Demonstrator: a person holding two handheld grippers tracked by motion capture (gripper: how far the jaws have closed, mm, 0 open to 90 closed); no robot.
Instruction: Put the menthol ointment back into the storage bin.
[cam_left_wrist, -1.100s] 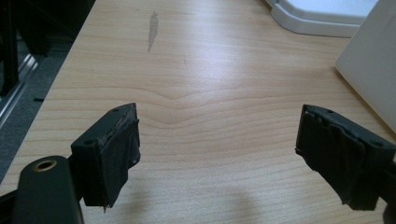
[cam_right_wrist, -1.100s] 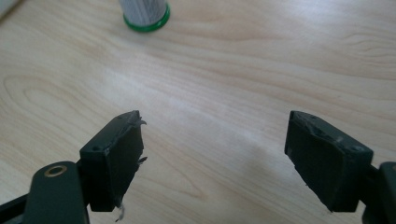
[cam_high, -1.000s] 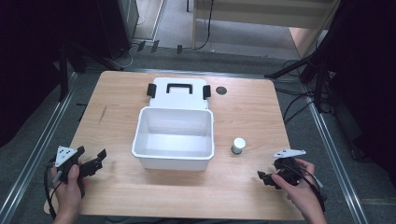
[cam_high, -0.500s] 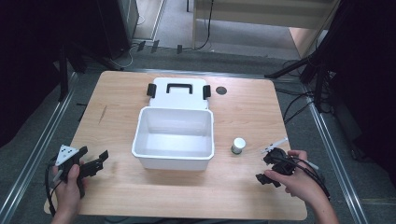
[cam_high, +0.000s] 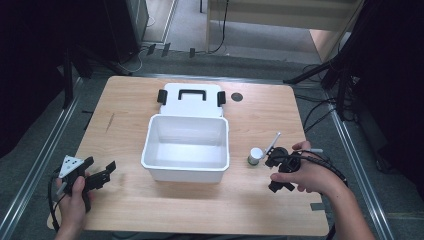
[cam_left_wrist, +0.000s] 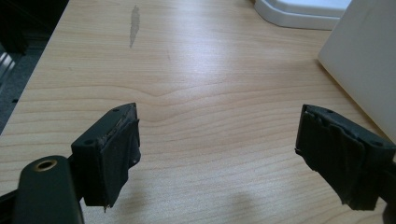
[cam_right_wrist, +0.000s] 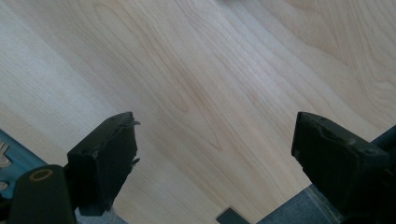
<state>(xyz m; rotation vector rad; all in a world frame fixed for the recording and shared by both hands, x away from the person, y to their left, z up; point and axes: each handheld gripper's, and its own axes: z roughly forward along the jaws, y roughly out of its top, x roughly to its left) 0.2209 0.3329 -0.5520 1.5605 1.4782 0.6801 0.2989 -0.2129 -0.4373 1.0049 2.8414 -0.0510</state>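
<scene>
One white bin (cam_high: 186, 147) stands mid-table (cam_high: 260, 210), with bare wood on both sides out to the table's edges. Right of the bin, the small grey-capped jar (cam_high: 255, 156) stands just beside the right gripper (cam_high: 278, 170), whose jaws have just been opening with nothing between them. Left of the bin, near the front edge, the left gripper (cam_high: 102, 176) holds its jaws wide apart over bare wood.

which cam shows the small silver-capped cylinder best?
The high view: the small silver-capped cylinder stands upright on the wooden table, between the white plastic bin and the right gripper. The left gripper view gives the bin's wall and bare table; the right gripper view, bare wood between open jaws.
</scene>
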